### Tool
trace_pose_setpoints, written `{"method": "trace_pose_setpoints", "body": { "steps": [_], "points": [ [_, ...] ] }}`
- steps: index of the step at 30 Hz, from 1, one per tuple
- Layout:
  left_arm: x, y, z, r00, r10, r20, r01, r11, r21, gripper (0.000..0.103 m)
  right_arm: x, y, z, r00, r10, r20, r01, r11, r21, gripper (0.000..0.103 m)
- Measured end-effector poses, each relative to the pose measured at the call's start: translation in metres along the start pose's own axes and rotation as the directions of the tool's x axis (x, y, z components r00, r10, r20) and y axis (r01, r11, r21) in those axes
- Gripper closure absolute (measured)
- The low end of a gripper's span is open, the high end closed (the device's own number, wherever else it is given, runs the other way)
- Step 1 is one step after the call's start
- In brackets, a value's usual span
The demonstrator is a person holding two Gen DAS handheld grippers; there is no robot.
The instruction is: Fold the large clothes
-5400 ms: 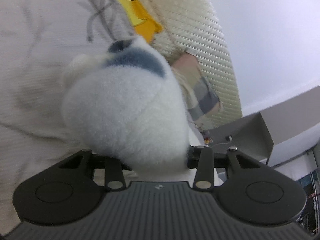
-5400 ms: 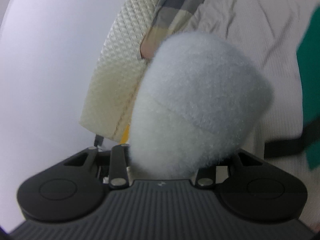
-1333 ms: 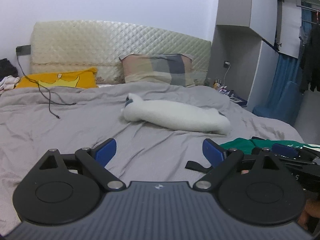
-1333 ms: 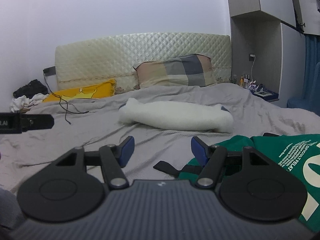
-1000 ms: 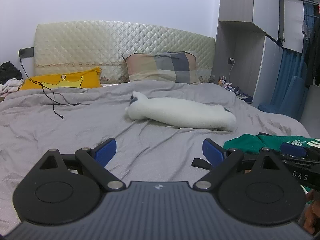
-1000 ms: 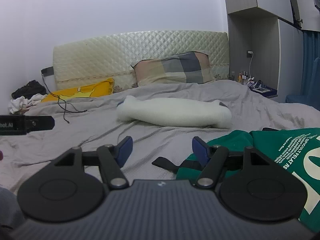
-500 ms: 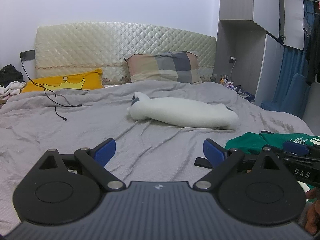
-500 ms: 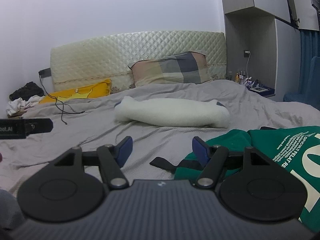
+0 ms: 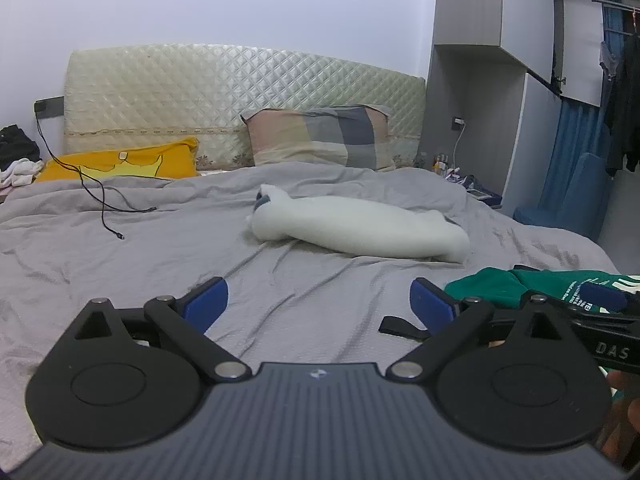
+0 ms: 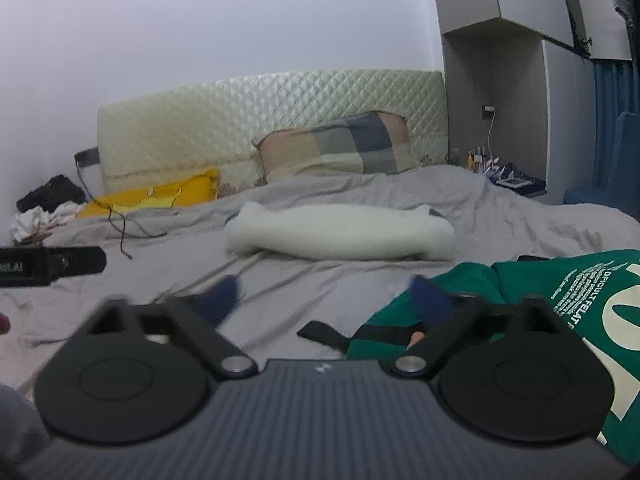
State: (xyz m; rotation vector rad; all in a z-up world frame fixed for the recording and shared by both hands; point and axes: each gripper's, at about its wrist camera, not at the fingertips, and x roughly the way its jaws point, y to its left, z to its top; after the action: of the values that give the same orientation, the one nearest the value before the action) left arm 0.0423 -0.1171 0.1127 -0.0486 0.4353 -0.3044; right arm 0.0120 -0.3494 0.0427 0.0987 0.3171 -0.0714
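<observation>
A folded white fleece garment (image 9: 356,232) (image 10: 340,234) lies as a long bundle across the middle of the grey bed (image 9: 160,248). A green garment with white print (image 10: 560,292) (image 9: 520,284) is spread at the bed's near right. My left gripper (image 9: 320,304) is open over bare sheet, well short of the fleece. My right gripper (image 10: 326,292) has its jaws opening, blurred, with nothing between them; its right finger is over the green garment's edge. A black strap (image 10: 320,334) lies beside the green garment.
A plaid pillow (image 9: 320,140) and a yellow pillow (image 9: 120,164) lean on the quilted headboard (image 9: 240,92). A black cable (image 9: 104,200) trails over the sheet at the left. A grey wardrobe (image 9: 480,100) and a nightstand (image 10: 516,184) stand at the right.
The right gripper's jaws have spread wider in the last half second. Earlier, both grippers held the white fleece; it now lies on the bed. Both hands have stayed almost still.
</observation>
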Motion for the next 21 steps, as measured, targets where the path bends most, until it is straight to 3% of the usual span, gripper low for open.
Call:
{"method": "trace_pose_setpoints", "body": {
  "steps": [21],
  "points": [
    [0.001,-0.003,-0.005,1.000,0.008,-0.006,-0.008,1.000,0.005,0.003,-0.002,-0.007,-0.001,0.999,-0.022,0.027,0.021,0.999,0.030,0.000]
  ]
}}
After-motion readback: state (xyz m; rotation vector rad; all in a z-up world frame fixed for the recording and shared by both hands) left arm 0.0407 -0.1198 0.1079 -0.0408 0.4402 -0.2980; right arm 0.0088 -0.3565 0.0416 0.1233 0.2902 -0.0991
